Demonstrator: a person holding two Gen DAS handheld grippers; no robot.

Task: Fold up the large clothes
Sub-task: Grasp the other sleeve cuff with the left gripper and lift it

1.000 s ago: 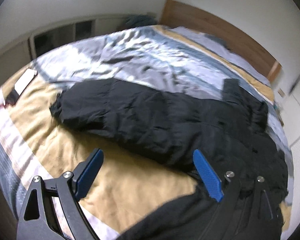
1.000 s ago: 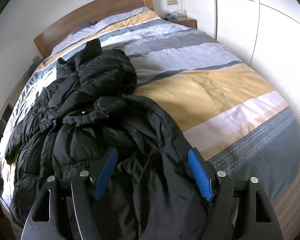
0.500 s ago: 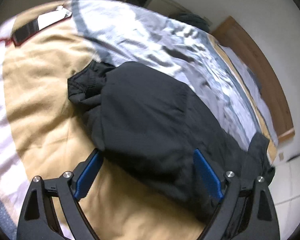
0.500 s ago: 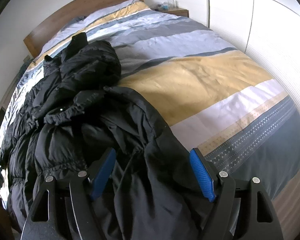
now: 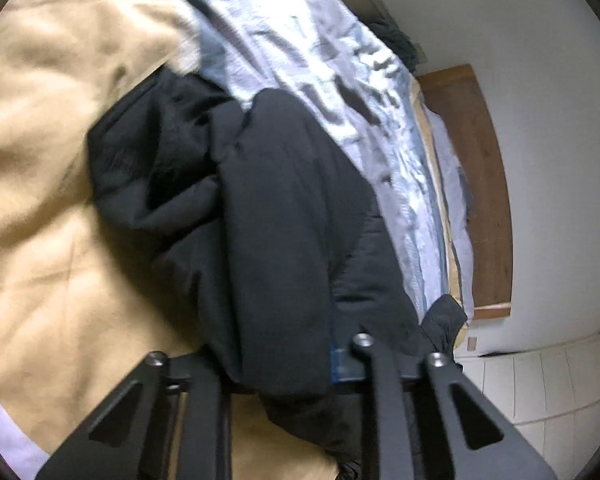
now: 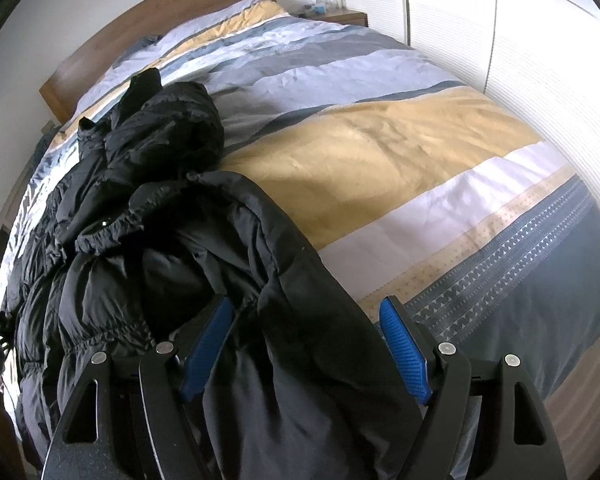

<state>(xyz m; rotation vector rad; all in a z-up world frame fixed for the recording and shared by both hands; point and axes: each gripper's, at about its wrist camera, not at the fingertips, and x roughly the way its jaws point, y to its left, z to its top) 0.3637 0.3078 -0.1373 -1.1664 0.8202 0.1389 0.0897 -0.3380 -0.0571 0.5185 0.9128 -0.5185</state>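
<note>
The left hand-held gripper (image 5: 284, 364) has just closed, pinching the puffy black jacket (image 5: 276, 216); the right hand-held gripper (image 6: 304, 344) gapes over its quilted folds on the striped bed (image 6: 380, 152).

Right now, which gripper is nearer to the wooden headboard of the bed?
Cannot tell. The left gripper has just closed on the black jacket; the right gripper is open over its other end. In both views the headboard is far behind the jacket.

Soft daylight throughout; the glossy sheet (image 5: 340, 92) glares pale in the left wrist view, which is motion-blurred. The right wrist view is sharper, with the jacket (image 6: 148, 248) underexposed. Fisheye bending and dark vignetting mark both edges.
</note>
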